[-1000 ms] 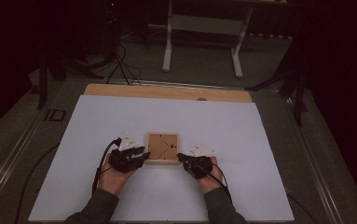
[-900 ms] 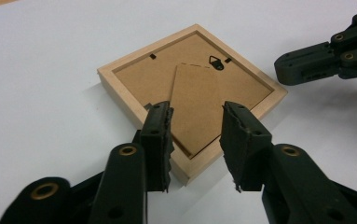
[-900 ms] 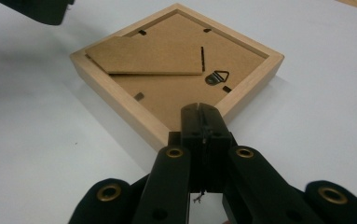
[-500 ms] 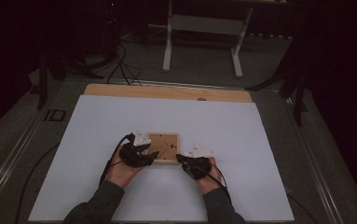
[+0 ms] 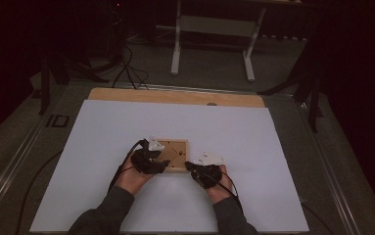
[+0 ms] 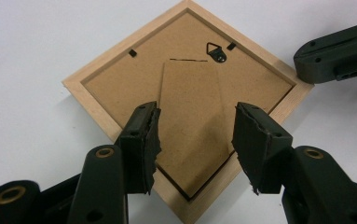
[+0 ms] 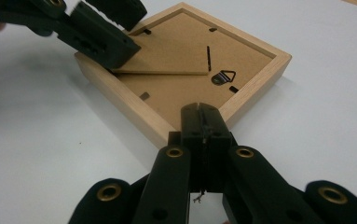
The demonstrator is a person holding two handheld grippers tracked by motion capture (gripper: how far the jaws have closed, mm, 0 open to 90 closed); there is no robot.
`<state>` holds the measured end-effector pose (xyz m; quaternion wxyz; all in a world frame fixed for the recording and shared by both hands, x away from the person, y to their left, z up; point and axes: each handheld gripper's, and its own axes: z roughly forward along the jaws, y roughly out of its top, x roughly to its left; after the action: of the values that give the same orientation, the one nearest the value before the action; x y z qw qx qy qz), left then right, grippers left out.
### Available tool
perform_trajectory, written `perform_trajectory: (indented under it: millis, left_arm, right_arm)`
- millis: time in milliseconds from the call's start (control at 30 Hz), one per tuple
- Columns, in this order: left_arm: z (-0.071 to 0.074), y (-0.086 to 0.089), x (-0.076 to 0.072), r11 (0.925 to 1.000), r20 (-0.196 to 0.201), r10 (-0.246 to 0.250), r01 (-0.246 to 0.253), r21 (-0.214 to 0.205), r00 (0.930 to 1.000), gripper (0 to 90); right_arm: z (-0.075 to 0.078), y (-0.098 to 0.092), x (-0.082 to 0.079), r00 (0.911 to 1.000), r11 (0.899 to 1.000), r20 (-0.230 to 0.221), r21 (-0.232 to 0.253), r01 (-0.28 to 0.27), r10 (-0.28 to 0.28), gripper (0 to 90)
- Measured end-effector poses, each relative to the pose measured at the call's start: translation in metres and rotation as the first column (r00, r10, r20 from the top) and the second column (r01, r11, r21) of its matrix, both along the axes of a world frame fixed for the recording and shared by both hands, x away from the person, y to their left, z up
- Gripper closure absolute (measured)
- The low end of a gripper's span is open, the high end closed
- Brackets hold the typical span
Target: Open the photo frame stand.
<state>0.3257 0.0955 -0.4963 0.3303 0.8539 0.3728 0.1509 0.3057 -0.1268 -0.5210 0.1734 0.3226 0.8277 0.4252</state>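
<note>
Wooden picture frame (image 5: 171, 154) lay face-down so I could work its easel stand (image 6: 190, 112): left gripper (image 6: 195, 140) parted astride it, right gripper (image 7: 203, 122) clenched, bracing the corner.

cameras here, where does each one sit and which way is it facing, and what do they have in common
High view: fixed above the person's side, looking forward and down on the white table; both forearms enter from the bottom, with the left gripper and right gripper.
Left gripper view: rides on the left gripper, looking down between its open jaws at the picture frame, lying back side up.
Right gripper view: rides on the right gripper, jaws shut, at the frame's corner.
Shared: all show the frame; each gripper view catches the other gripper.
</note>
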Motion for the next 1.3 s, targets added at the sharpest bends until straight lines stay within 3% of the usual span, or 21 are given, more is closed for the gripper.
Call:
perform_trajectory:
  millis: [633,1100,1300]
  left_arm:
    - [-0.003,-0.002,0.006,0.9995,-0.026,-0.004,0.005,0.031,0.9996,50.0]
    - [-0.002,-0.005,0.011,0.9989,-0.069,0.001,0.002,0.046,0.9976,51.0]
    - [0.005,-0.003,0.011,0.9999,-0.070,0.006,-0.005,0.012,0.9975,50.9]
  right_arm:
    - [0.000,0.000,0.000,1.0000,1.000,-0.001,0.002,0.001,-0.001,89.6]
    - [0.000,0.000,0.000,1.0000,1.000,0.000,0.001,0.000,0.000,89.6]
    - [0.000,0.000,0.000,1.0000,1.000,-0.001,0.003,0.002,-0.002,89.6]
